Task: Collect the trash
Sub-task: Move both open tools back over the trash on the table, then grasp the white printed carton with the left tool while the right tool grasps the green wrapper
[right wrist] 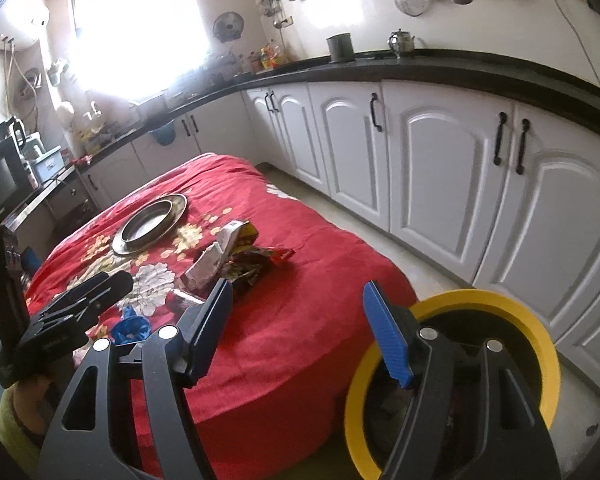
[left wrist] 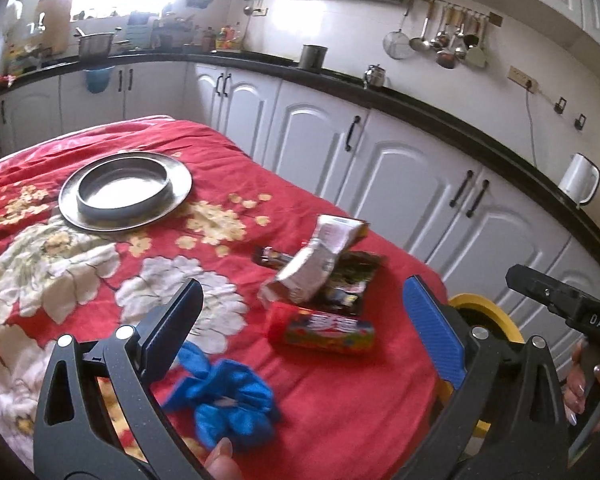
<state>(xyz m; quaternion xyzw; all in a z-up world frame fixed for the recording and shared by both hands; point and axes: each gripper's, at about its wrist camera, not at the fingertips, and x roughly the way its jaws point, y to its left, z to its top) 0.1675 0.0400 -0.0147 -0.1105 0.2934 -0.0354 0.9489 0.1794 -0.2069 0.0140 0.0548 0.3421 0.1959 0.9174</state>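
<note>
Hovering over the red floral tablecloth [left wrist: 332,400], the left gripper [left wrist: 304,312] has its jaws spread wide, nothing between the pads. Just beneath it lies a crumpled blue glove [left wrist: 228,396], and straight ahead between the fingers sits a red candy tube [left wrist: 324,330] on its side. Beyond that, a silver foil wrapper [left wrist: 316,264] stands crumpled over a heap of dark snack packets [left wrist: 352,284], all touching in one pile near the cloth's right edge.

Over on the right, the right gripper [right wrist: 296,320] is also gaping, pads apart and empty, poised at the table's near corner. Its blue-padded finger [right wrist: 384,336] overlaps the rim of a yellow-rimmed bin [right wrist: 532,320] standing on the floor just beside the table, with something dark inside.

Farther back on the cloth, a round steel plate [left wrist: 124,192] holding a shallow steel dish sits well apart from the trash. White cabinets [right wrist: 440,168] under a black counter run behind.
</note>
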